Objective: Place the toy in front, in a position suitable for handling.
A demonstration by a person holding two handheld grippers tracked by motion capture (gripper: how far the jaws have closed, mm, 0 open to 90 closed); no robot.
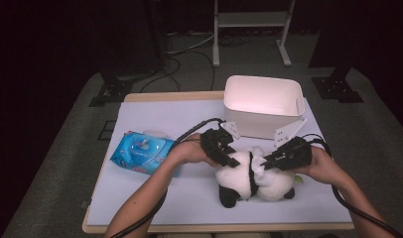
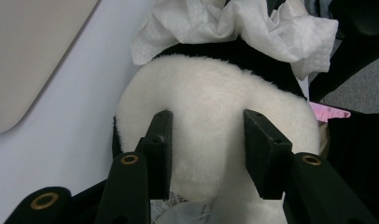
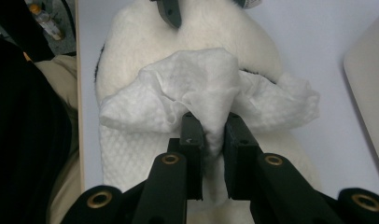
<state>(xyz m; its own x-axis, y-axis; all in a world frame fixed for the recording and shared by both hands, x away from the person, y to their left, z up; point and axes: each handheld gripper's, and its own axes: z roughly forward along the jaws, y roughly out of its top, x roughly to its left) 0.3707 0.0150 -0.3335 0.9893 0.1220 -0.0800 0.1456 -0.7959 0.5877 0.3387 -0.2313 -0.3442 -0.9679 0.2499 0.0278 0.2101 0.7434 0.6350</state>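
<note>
A: The panda toy (image 1: 249, 176) is lying on its side on the white tabletop (image 1: 155, 196), just in front of the white tub (image 1: 263, 105). It is lying between the two hands.

B: What is the left tool (image 1: 228, 156) doing?

A: It is sitting on the panda toy's round white end, the one farther from the right hand. In the left gripper view its two black jaws are standing on either side of the fluffy white fur and pressing into it. So the left tool is squeezing the panda toy.

B: And the right tool (image 1: 267, 161)?

A: It is pinching a crumpled white wipe (image 3: 211, 98). In the right gripper view its jaws are standing close together with a fold of the wipe caught between them. The wipe is lying on top of the panda toy, over the black band across its middle.

B: Is the wipe touching the panda toy?

A: Yes, it is resting right on the fur.

B: What else is lying near the panda toy?

A: A blue pack of wipes (image 1: 142, 152) is lying to the left of the panda toy, past the left hand (image 1: 189, 151). It is well apart from the toy. The white tub is standing just behind the panda toy, and it is glowing bright inside.
</note>
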